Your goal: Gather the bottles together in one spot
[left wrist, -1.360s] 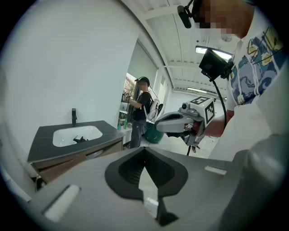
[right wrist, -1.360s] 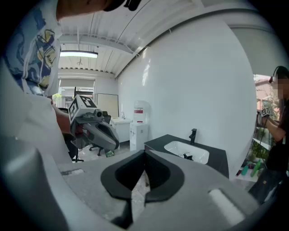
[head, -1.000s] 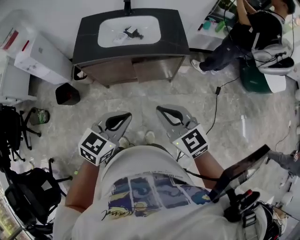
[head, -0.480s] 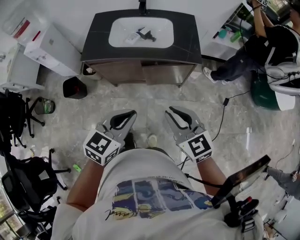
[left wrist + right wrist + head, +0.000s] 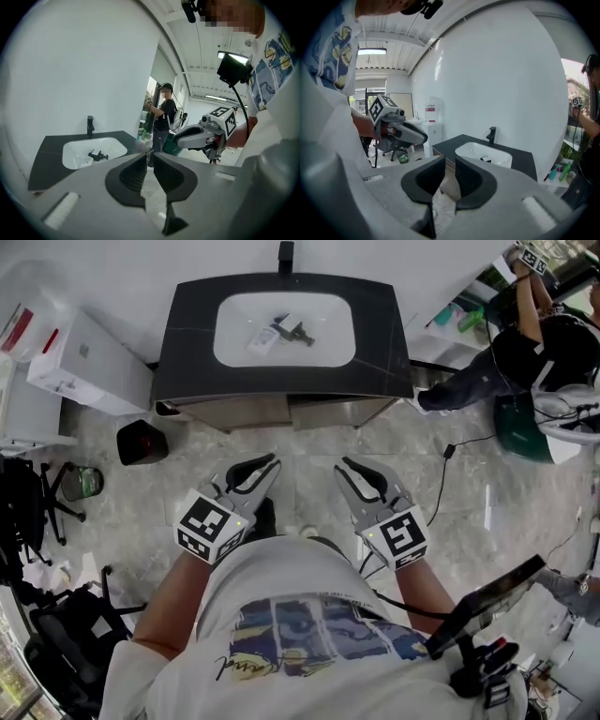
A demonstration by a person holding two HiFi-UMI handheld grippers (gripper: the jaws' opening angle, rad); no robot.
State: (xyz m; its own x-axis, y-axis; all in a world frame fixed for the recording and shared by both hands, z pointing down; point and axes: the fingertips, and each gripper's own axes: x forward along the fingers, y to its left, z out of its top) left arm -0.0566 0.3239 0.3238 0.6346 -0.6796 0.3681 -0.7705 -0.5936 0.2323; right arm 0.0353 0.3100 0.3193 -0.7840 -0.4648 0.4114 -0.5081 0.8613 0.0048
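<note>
Change since earlier: the person has stepped closer. The table (image 5: pixel 187 352) fills more of the head view, and the left claw (image 5: pixel 273 461) and right claw (image 5: pixel 340 465) sit nearer its front edge.
Left claw: jaws opening, with only a thin gap between them and nothing in it.
Right claw: jaws a little apart, empty.
Bottles: lying in the white basin (image 5: pixel 230 338) set in the table, well apart from both claws. A pale bottle (image 5: pixel 266 335) lies just beside a dark bottle (image 5: pixel 298 331).
Step in hand: the approach, since no bottle is reached yet.
Next move: probably calls for carrying one claw over the table edge and down into the basin, with its jaws spread wider than a bottle's body.
Count: two claws; one basin; one faucet (image 5: pixel 285 254); two bottles made out, though too small to be sure of more; one black bin (image 5: pixel 141 442) on the floor; one other person (image 5: pixel 530 338) at the right.
</note>
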